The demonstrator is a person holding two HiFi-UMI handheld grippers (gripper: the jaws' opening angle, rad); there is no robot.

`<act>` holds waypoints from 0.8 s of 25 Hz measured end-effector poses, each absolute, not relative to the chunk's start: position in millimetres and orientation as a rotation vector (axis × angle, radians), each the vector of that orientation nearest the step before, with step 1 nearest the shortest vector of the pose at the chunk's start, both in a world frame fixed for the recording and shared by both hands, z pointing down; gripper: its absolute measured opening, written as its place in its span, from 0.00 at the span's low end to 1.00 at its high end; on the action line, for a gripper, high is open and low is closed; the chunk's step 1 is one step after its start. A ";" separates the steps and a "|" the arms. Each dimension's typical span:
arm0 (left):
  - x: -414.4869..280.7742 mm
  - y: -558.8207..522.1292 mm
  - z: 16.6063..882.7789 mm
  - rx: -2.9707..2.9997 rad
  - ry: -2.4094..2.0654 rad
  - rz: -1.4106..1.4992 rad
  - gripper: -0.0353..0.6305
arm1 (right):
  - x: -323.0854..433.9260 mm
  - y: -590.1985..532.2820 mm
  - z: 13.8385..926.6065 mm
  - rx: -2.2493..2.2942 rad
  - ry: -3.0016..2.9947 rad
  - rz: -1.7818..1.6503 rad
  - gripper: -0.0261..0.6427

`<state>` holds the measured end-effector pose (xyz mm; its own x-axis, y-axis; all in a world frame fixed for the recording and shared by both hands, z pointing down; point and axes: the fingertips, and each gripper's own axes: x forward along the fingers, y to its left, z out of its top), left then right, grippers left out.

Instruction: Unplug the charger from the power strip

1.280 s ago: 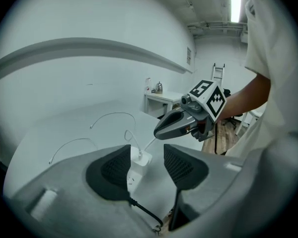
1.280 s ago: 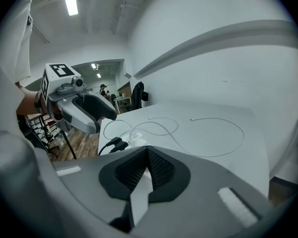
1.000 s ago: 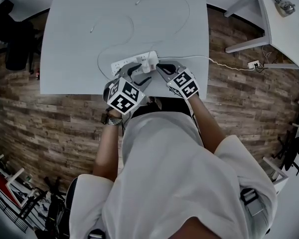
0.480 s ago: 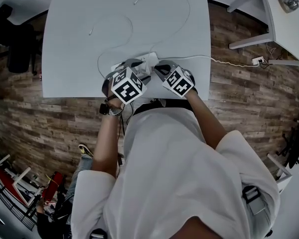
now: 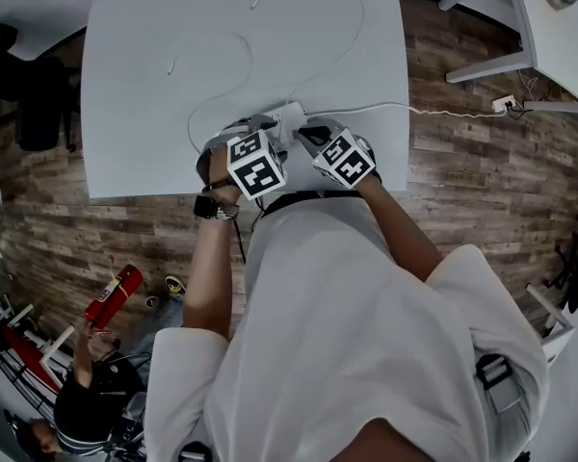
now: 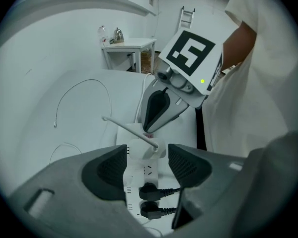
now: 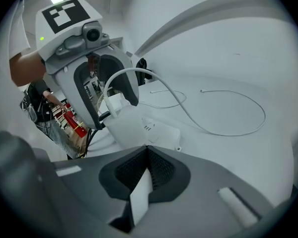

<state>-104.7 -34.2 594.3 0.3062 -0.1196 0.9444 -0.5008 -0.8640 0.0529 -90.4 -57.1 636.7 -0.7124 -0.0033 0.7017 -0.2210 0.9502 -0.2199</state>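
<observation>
**Grippers flank charger at power strip**

The L gripper (image 6: 146, 151) straddles the white power strip (image 6: 136, 182) from above. Its jaws are wide & have just been opening. The charger (image 6: 139, 148), a white cube plugged into the strip, stands btwn the pads w/ neither pad pressing on it. The R gripper (image 7: 146, 150), jaws together & gripping none of the task's things, points its tip at the charger's far side; contact can't be told. Two black plugs (image 6: 150, 190) fill the sockets just beside the charger, also btwn the L jaws, their leads trailing off sideways. The charger's cable (image 7: 188, 114) arcs up & away over the white surface (image 5: 135, 114), where another thin cable (image 5: 217, 51) loops. The strip's own cord (image 5: 443, 112) leaves the surface's edge toward a socket (image 5: 506, 104) on the wood-pattern floor (image 5: 39, 210). At lower left a second person (image 5: 87, 407) holds a red extinguisher (image 5: 116, 296).
</observation>
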 end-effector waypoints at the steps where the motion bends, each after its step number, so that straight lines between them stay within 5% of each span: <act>1: -105.5 -34.9 596.5 2.239 -0.542 1.599 0.45 | -90.7 -57.6 635.9 0.150 -2.330 0.355 0.04; 20: -103.0 -31.9 605.0 2.231 -0.576 1.690 0.41 | -97.7 -62.0 636.8 0.158 -2.348 0.371 0.04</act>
